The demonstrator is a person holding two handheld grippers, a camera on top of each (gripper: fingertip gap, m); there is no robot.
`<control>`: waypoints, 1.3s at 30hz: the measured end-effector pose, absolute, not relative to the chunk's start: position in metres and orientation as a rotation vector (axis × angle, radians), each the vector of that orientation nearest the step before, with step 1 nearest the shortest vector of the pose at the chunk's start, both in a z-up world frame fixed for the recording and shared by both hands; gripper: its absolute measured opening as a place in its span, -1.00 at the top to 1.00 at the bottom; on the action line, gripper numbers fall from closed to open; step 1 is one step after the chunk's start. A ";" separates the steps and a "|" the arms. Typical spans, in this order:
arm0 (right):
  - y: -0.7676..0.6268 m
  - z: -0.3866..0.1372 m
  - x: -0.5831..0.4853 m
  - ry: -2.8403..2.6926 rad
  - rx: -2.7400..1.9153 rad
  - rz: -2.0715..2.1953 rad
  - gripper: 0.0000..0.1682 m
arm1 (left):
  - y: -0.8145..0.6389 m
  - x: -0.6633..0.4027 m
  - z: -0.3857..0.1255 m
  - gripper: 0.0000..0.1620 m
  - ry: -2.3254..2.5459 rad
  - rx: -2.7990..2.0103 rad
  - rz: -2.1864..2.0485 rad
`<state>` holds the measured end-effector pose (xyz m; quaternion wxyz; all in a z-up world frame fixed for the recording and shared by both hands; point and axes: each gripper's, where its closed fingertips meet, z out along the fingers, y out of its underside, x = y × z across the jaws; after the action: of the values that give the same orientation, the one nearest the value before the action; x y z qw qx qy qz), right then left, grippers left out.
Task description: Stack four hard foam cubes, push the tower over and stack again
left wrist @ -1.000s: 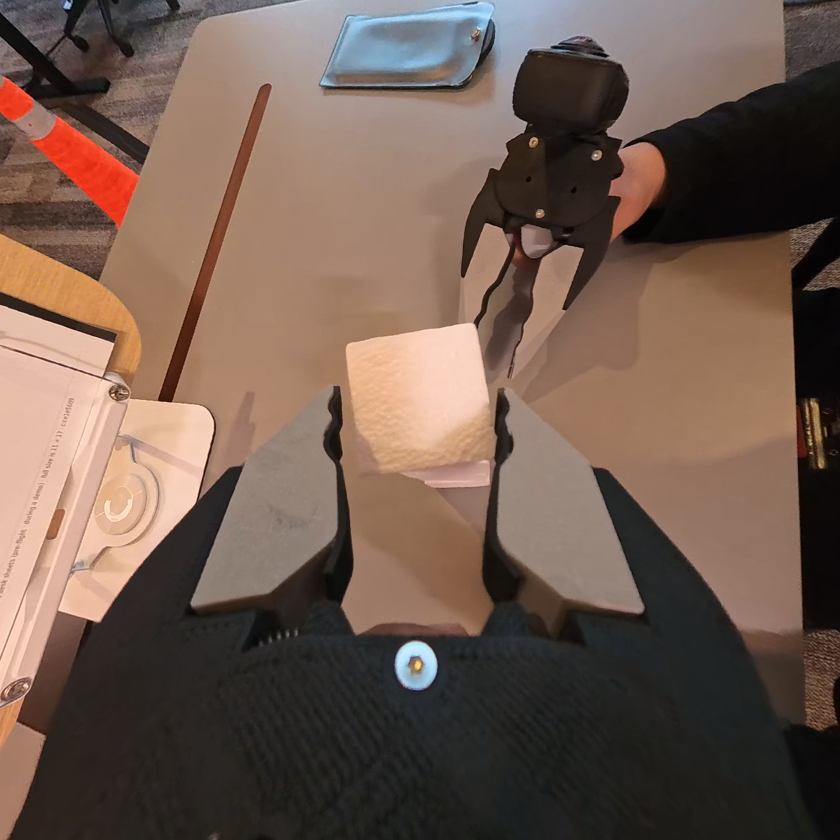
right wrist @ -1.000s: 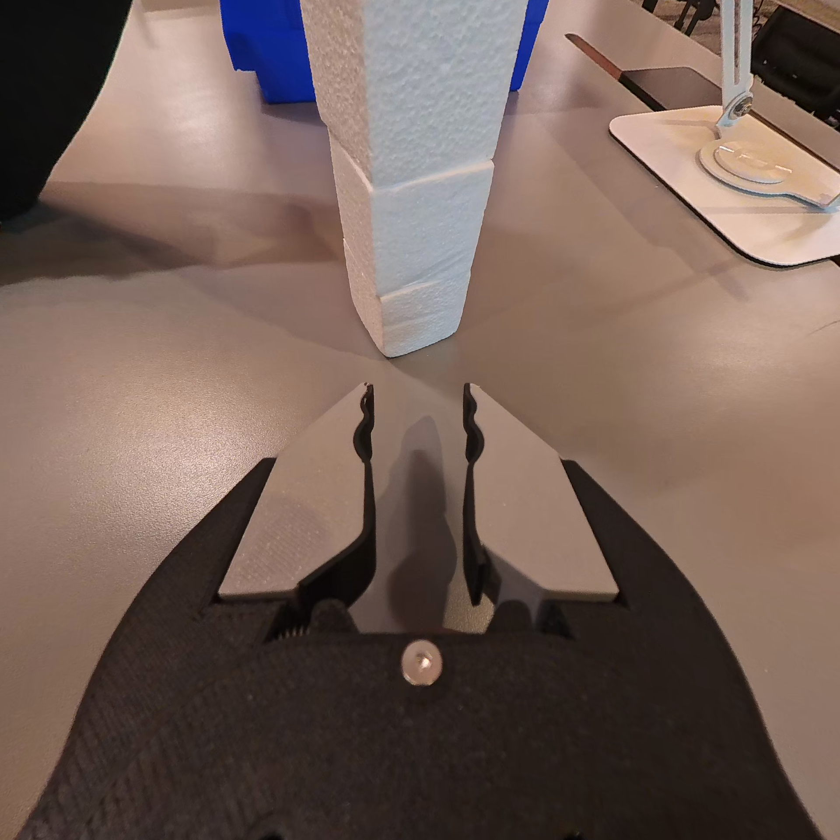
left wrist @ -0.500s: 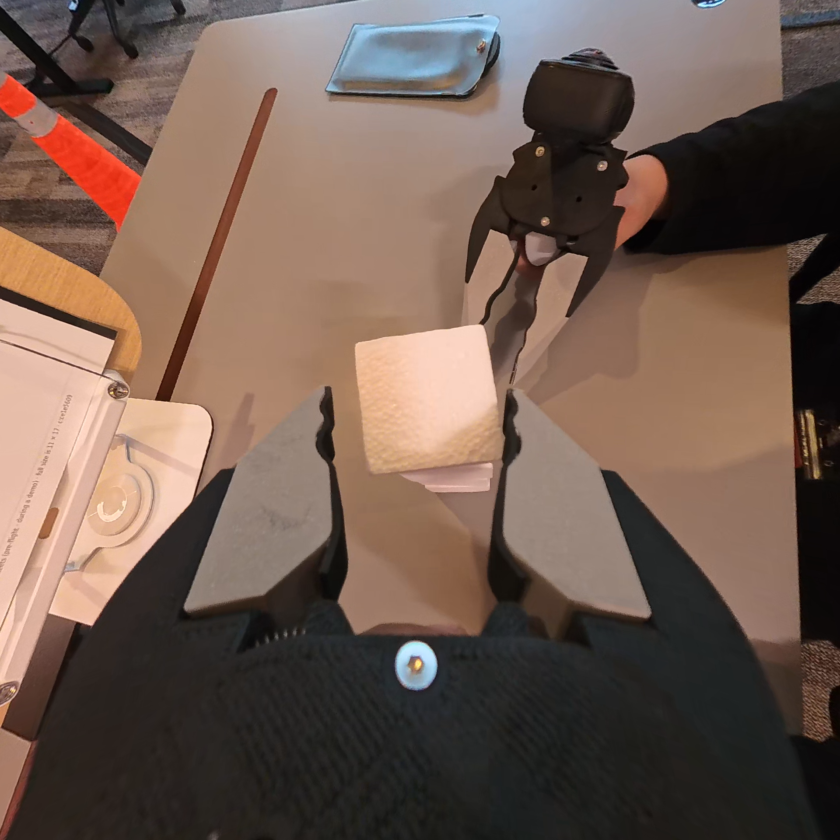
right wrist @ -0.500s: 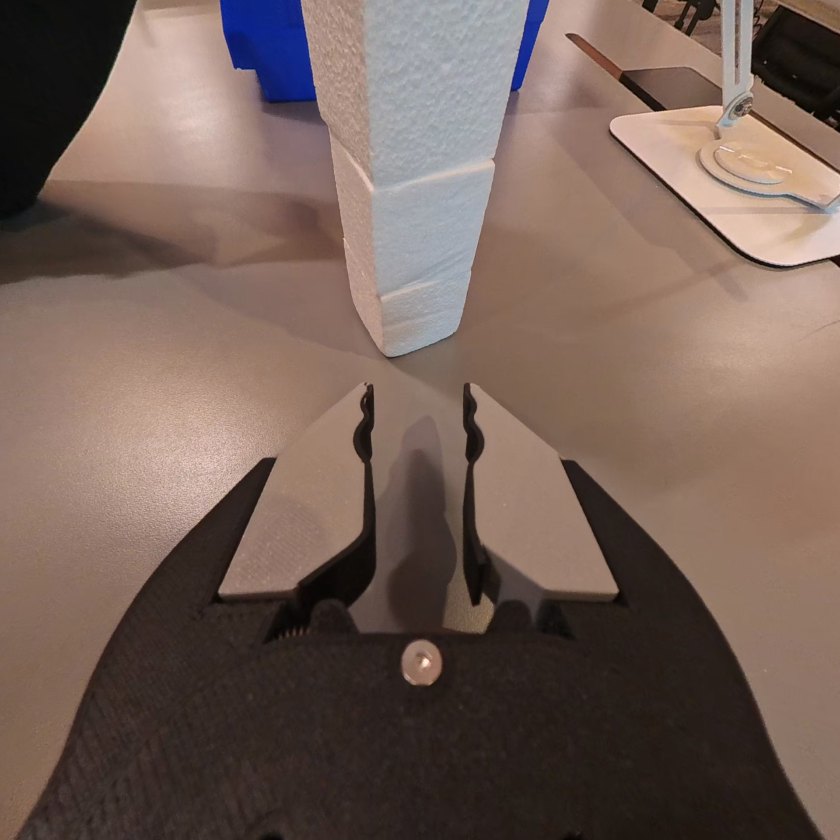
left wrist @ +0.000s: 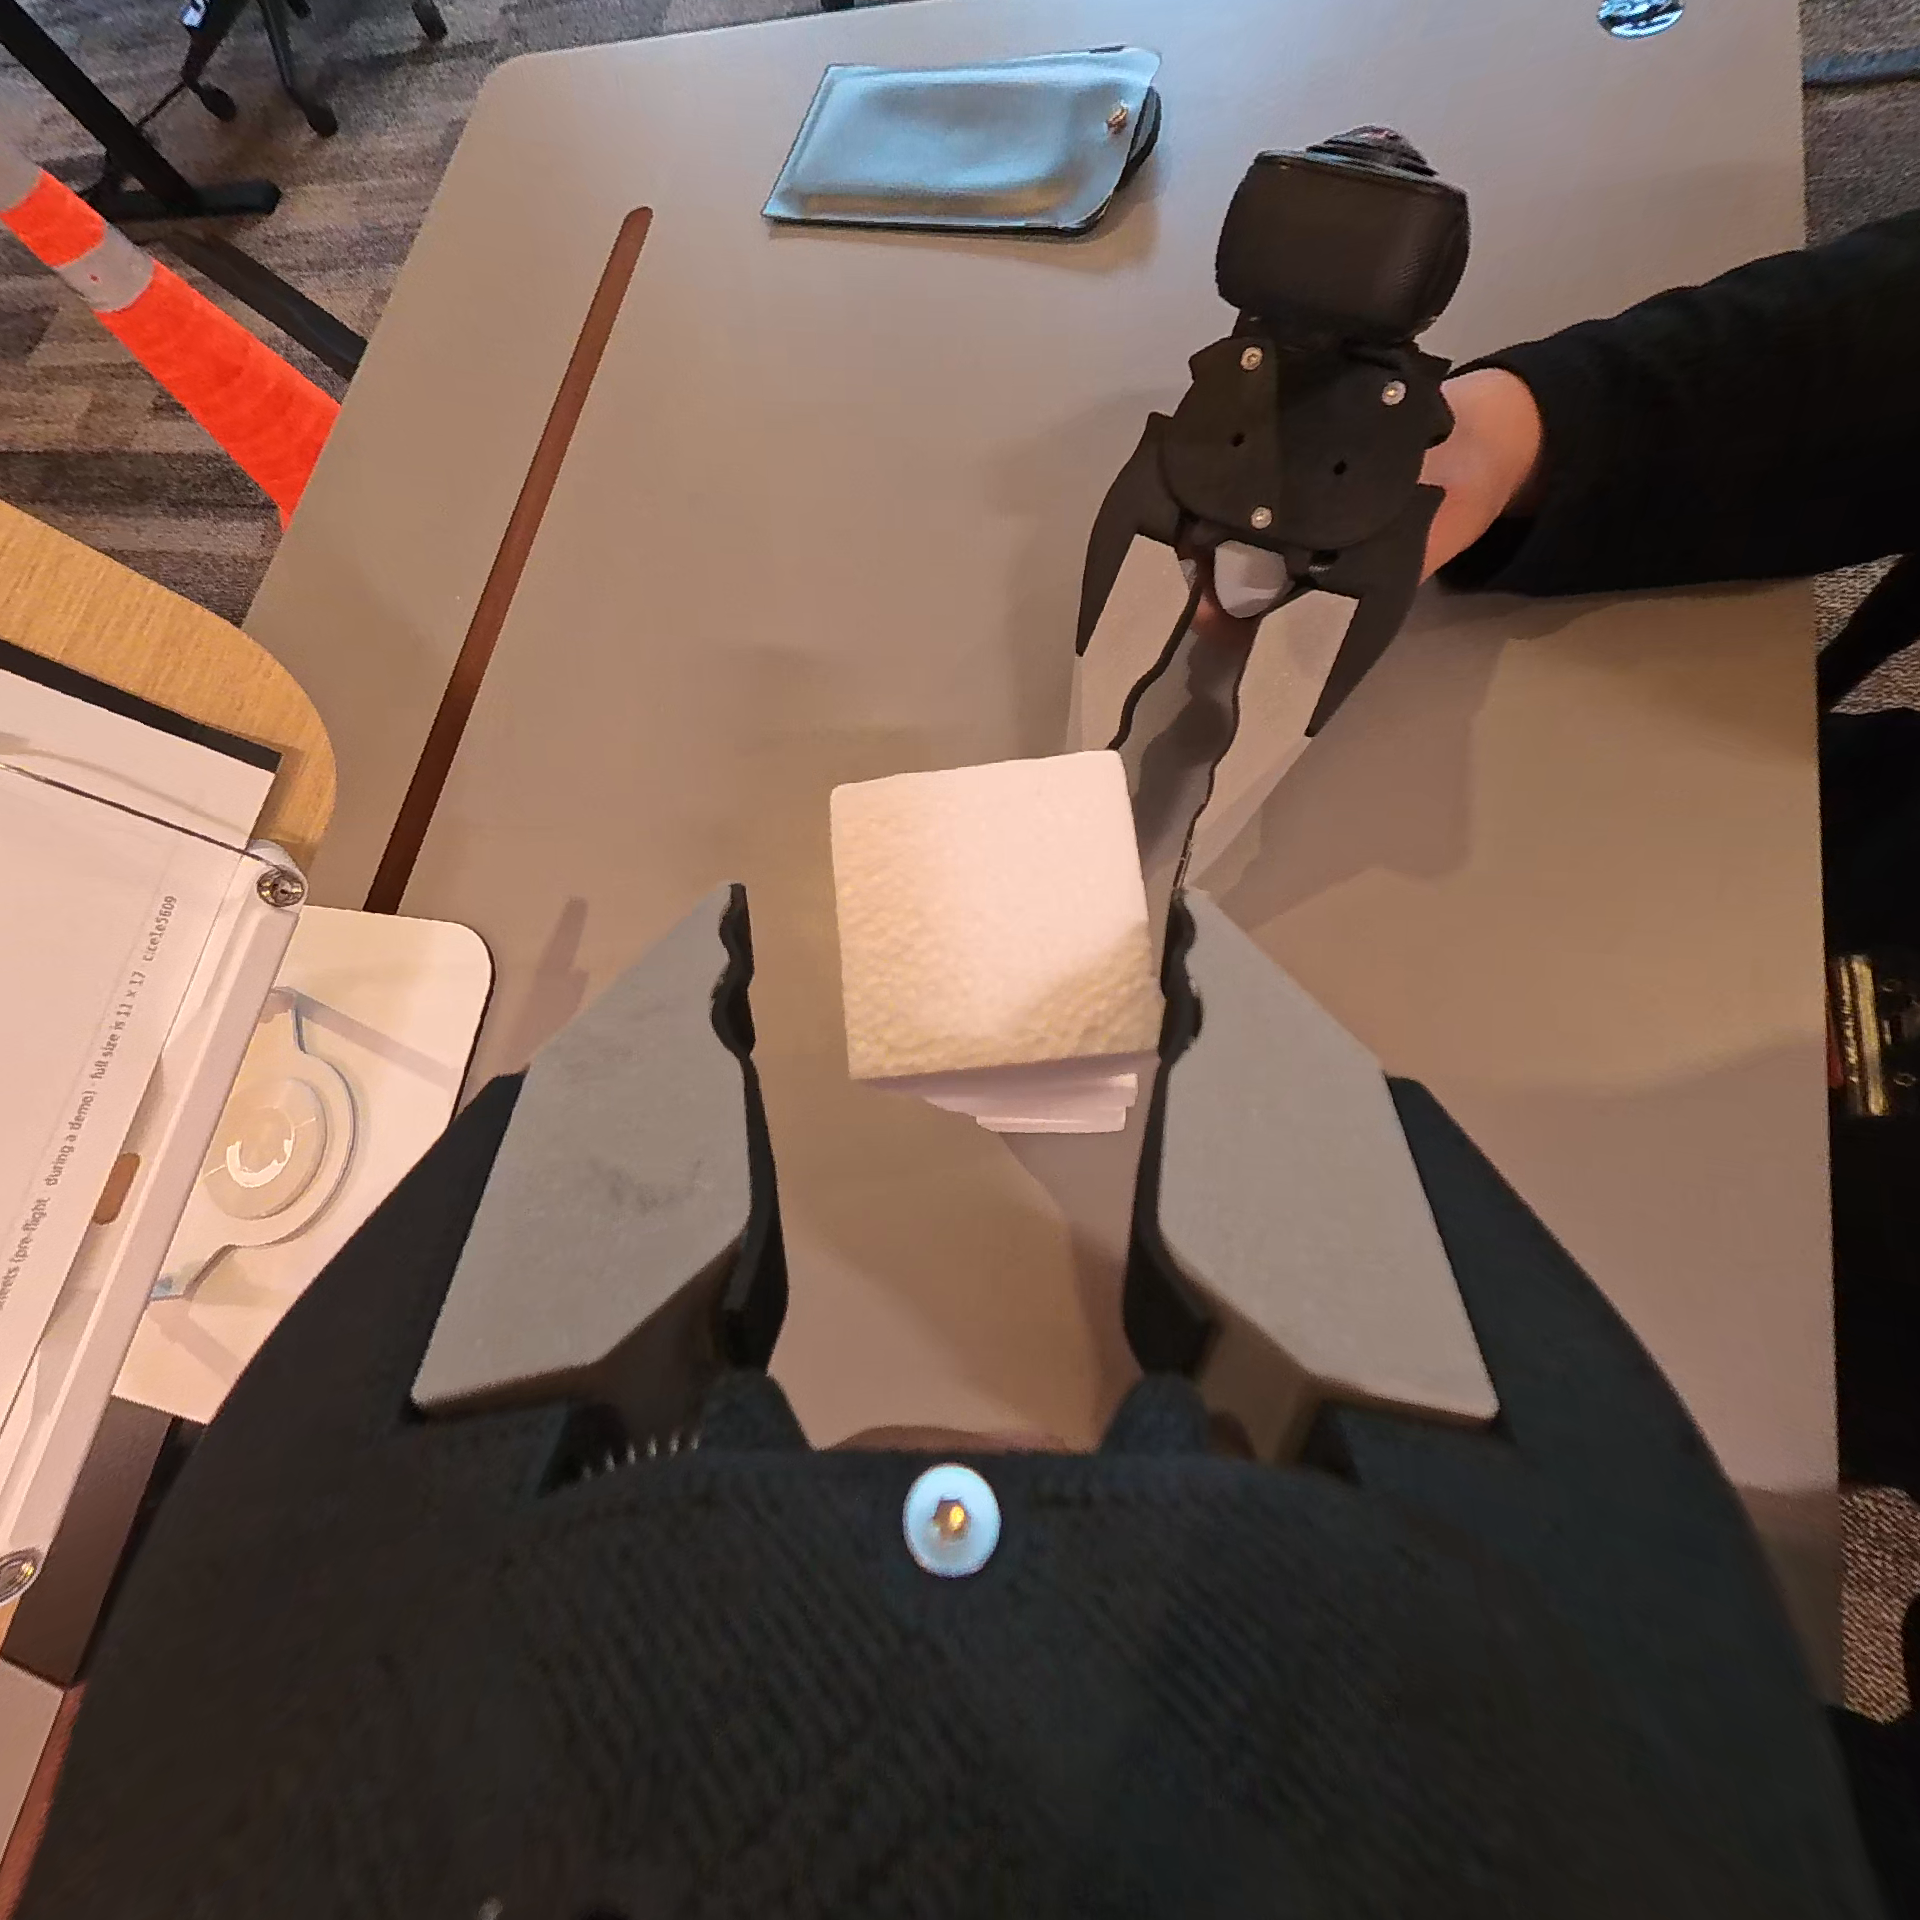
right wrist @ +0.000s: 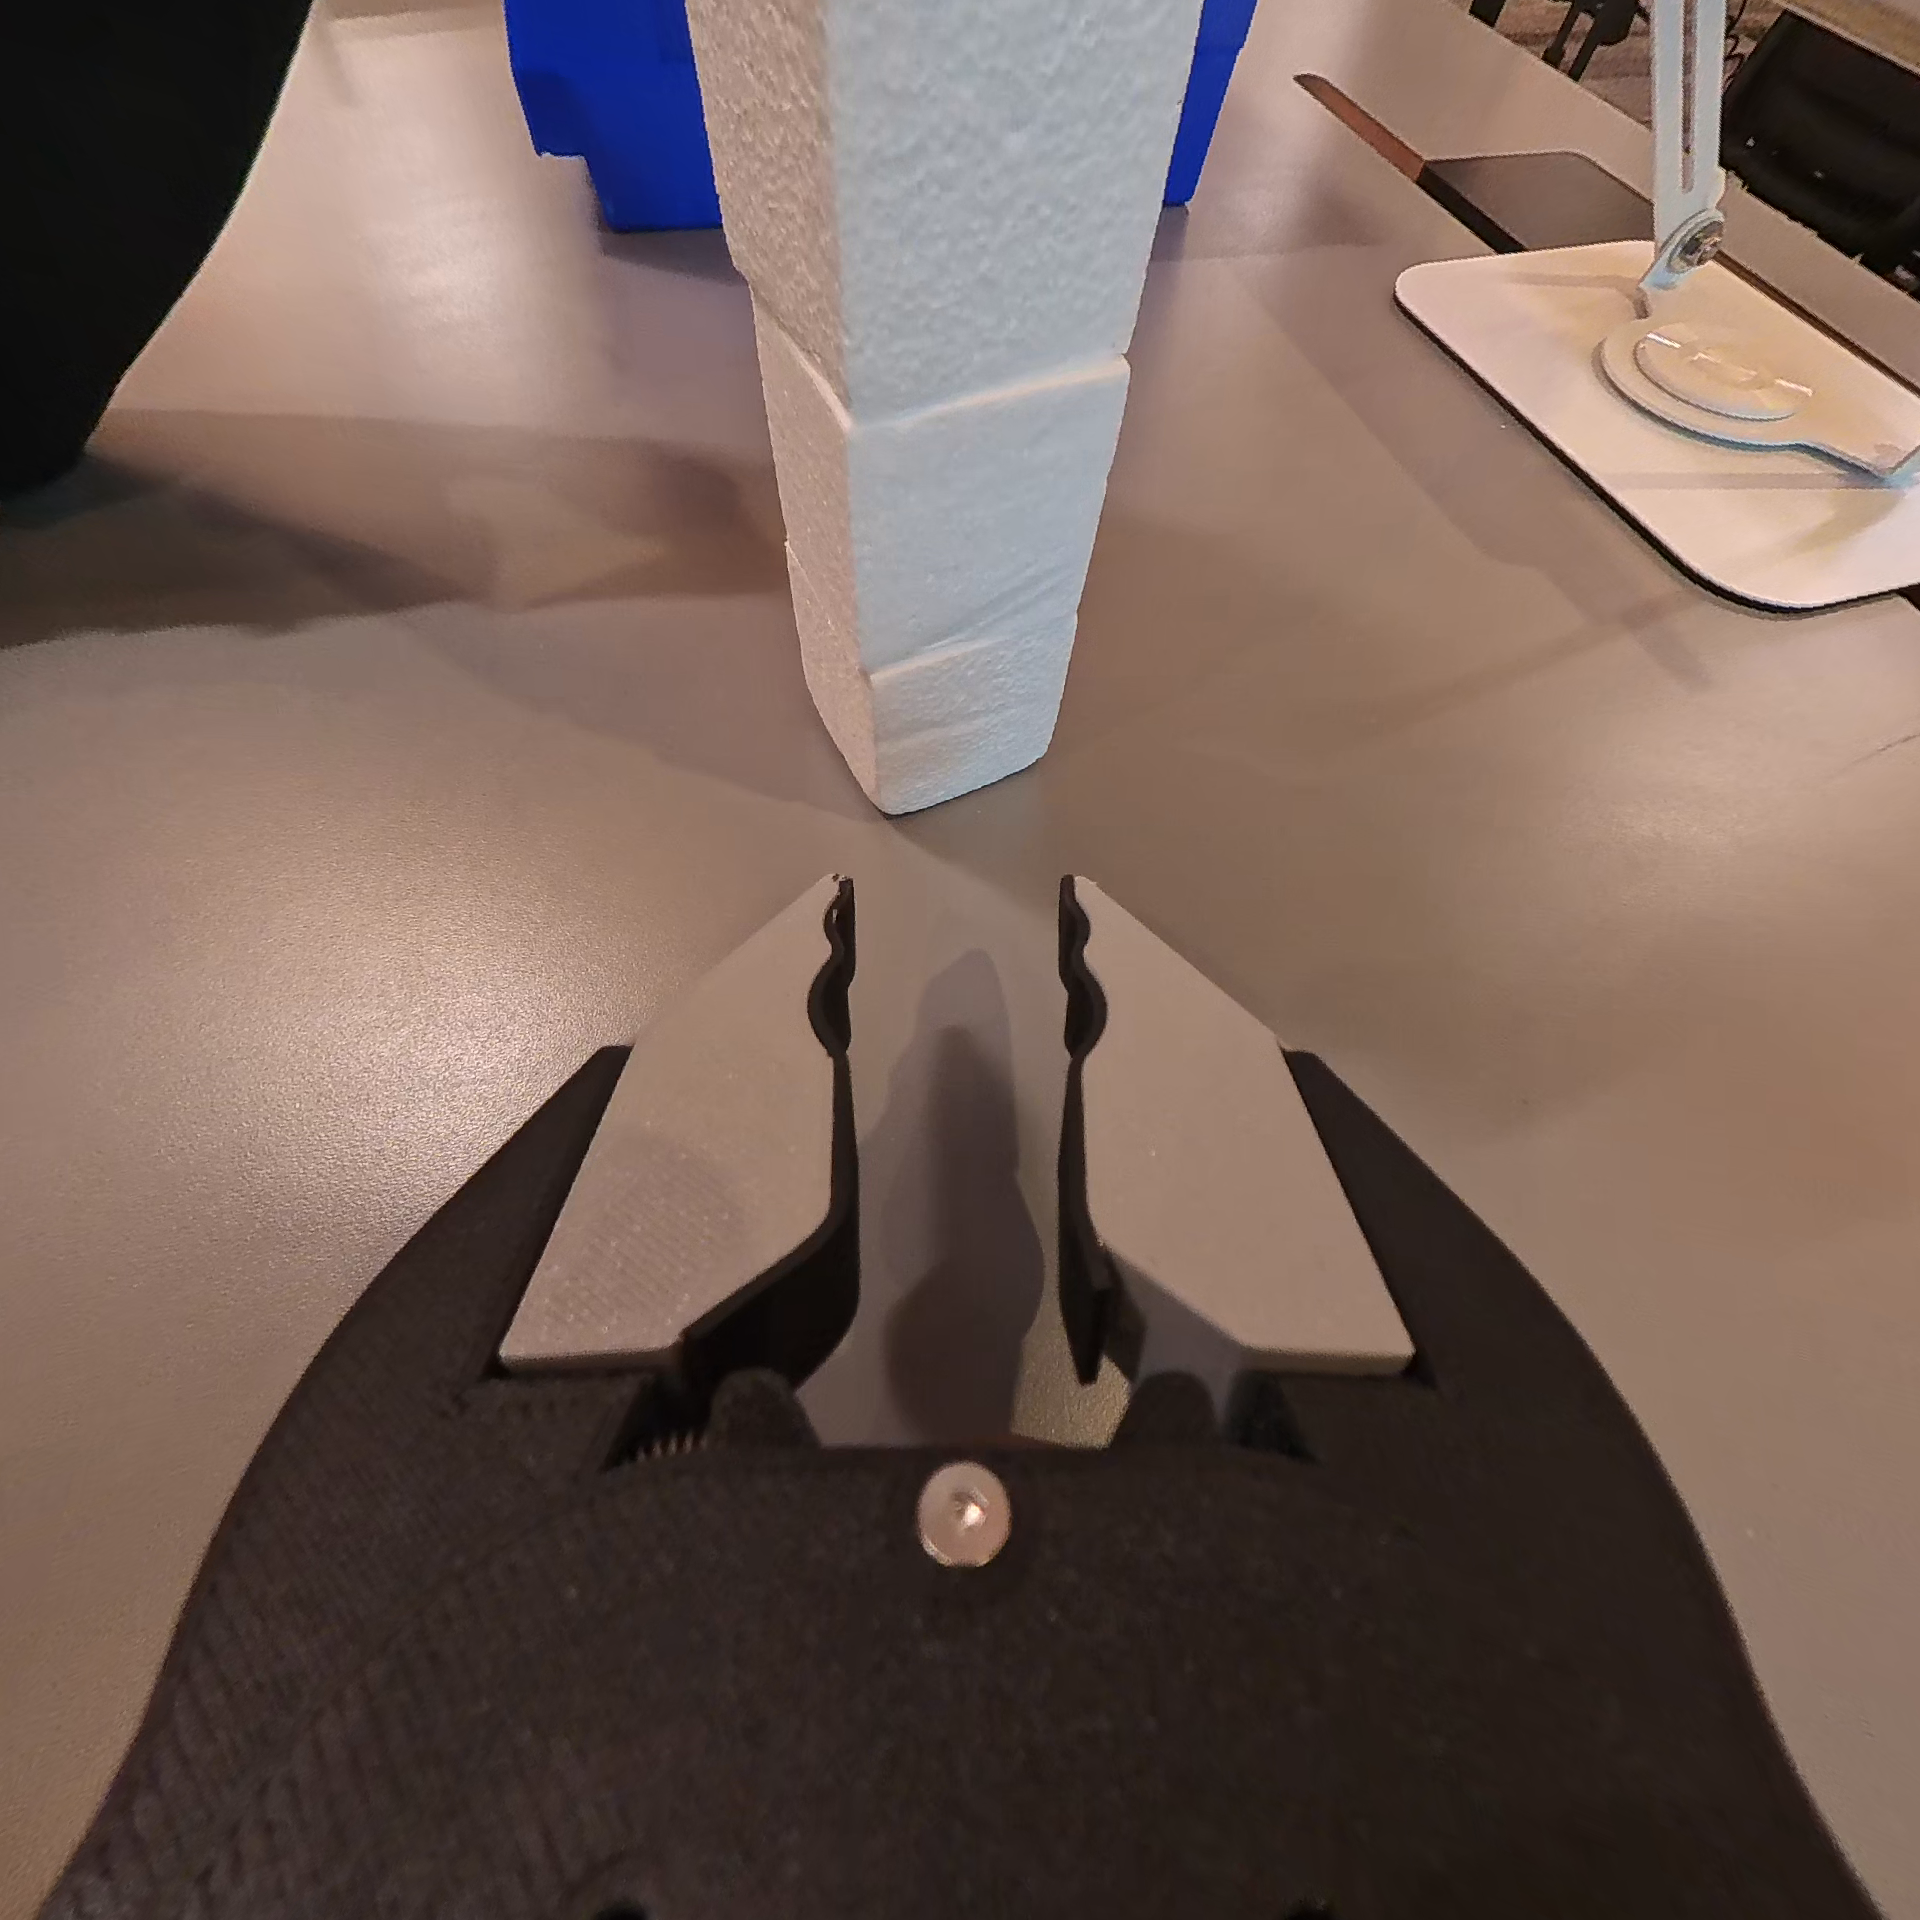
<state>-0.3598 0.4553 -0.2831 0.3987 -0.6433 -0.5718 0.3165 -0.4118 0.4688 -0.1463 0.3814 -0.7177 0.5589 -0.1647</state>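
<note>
Looking down from your left gripper (left wrist: 951, 935), you see the foam tower (left wrist: 992, 914) standing near the middle of the grey table (left wrist: 831, 499), with bare tabletop on its far side up to a grey-green pouch (left wrist: 961, 151) at the far edge. To the left, a dark slot (left wrist: 520, 540) runs along the table, and a white stand base (left wrist: 343, 1122) with a clipped sheet of paper (left wrist: 83, 1039) crowds the near-left corner. Your left gripper's jaws are spread wider than the top cube; the right fingertip sits just beside the cube's edge, and you cannot tell whether it touches, while the left one stands clear. Nothing is held. Your right gripper (right wrist: 956, 904) rests low near the table, its jaws partly apart and empty, the tips just short of the tower's bottom cube (right wrist: 956, 717) and pointing at its corner. Beyond the tower stands a blue box (right wrist: 623, 125); the white stand base (right wrist: 1662, 416) lies to the right of it. From above, the right gripper (left wrist: 1195, 790) appears just beside the stack, your hand (left wrist: 1475, 468) behind it.
</note>
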 end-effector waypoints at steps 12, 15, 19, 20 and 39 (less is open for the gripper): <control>0.455 -0.283 -0.360 -1.449 -1.628 0.802 0.57 | 0.470 -0.412 -0.146 0.01 1.423 -1.829 -0.409; 0.455 -0.283 -0.360 -1.449 -1.629 0.803 0.57 | 0.469 -0.412 -0.145 0.01 1.423 -1.828 -0.410; 0.455 -0.283 -0.360 -1.448 -1.629 0.803 0.57 | 0.468 -0.412 -0.145 0.00 1.426 -1.823 -0.414; 0.455 -0.283 -0.360 -1.449 -1.629 0.803 0.57 | 0.468 -0.412 -0.145 0.01 1.427 -1.822 -0.415; 0.455 -0.283 -0.360 -1.448 -1.630 0.804 0.56 | 0.465 -0.410 -0.134 -0.02 1.406 -1.779 -0.457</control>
<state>-0.3596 0.4549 -0.2831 0.3975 -0.6436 -0.5719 0.3174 -0.4105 0.4646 -0.1338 0.4025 -0.7042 0.5563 -0.1807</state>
